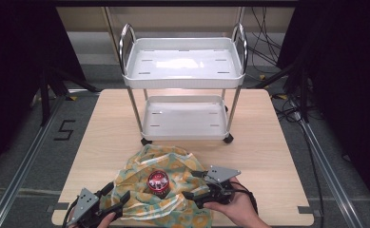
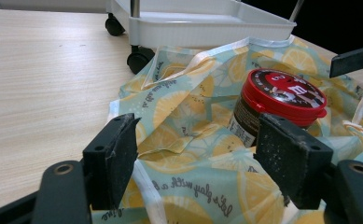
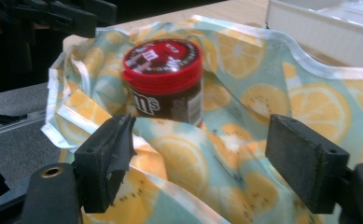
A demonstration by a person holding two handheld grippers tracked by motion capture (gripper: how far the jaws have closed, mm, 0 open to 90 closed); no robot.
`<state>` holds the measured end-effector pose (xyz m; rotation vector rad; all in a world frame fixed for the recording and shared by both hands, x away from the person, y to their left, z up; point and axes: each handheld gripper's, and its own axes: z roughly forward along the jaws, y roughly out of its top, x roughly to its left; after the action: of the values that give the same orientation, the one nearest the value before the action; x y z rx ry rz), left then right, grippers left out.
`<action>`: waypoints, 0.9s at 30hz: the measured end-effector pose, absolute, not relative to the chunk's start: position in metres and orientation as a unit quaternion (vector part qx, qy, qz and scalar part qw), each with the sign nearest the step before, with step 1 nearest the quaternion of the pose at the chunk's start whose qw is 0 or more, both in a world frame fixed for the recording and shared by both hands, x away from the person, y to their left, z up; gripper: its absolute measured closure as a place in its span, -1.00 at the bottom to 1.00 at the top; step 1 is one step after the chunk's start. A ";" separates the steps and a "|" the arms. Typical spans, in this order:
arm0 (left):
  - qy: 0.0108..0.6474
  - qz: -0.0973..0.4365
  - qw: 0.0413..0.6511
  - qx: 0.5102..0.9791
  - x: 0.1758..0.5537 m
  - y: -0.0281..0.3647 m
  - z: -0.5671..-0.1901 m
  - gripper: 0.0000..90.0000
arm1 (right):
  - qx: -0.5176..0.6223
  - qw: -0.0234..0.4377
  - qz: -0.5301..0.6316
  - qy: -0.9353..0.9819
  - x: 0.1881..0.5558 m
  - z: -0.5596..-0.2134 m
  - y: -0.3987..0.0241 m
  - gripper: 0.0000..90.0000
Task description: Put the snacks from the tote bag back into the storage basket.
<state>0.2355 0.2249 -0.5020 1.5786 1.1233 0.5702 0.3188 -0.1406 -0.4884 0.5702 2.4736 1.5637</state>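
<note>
1. Lemon-print cloth (image 1: 166,187) lies crumpled on the near part of the desk (image 1: 268,156), just in front of the white two-tier cart (image 1: 183,90). Its far edge comes close to the cart's front wheels.
2. A dark jar with a red lid (image 1: 158,183) stands upright on the cloth, roughly at its middle. Folds of the cloth rise around the jar's base. Same jar in the left gripper view (image 2: 275,109) and the right gripper view (image 3: 167,81).
3. Left gripper (image 1: 112,199) sits at the cloth's near-left edge. Its own view shows the jaws wide apart, with cloth (image 2: 188,154) lying between and below them; nothing is clamped. The jar stands beyond the jaws, nearer the right-hand one.
4. Right gripper (image 1: 191,194) sits at the cloth's right side, held by a hand (image 1: 237,209). Its own view shows the jaws wide apart over a raised fold of cloth (image 3: 207,163); no pinch is seen. The jar stands just beyond, nearer the left-hand jaw.
5. The two grippers flank the jar, one each side, neither touching it.
6. Both cart trays appear bare.
</note>
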 end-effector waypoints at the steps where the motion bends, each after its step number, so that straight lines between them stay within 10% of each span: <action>1: 0.473 0.242 0.527 0.664 0.234 0.224 -0.501 -0.36 | 0.185 0.080 0.519 0.830 0.317 -0.487 -0.138 -0.50; 27: 0.466 0.241 0.526 0.669 0.237 0.220 -0.502 -0.35 | 0.138 0.064 0.495 0.855 0.328 -0.479 -0.091 -0.53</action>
<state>0.2368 0.2203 -0.5021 1.6005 1.1141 0.5755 0.3279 -0.0913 -0.4794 0.4170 2.5833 1.4963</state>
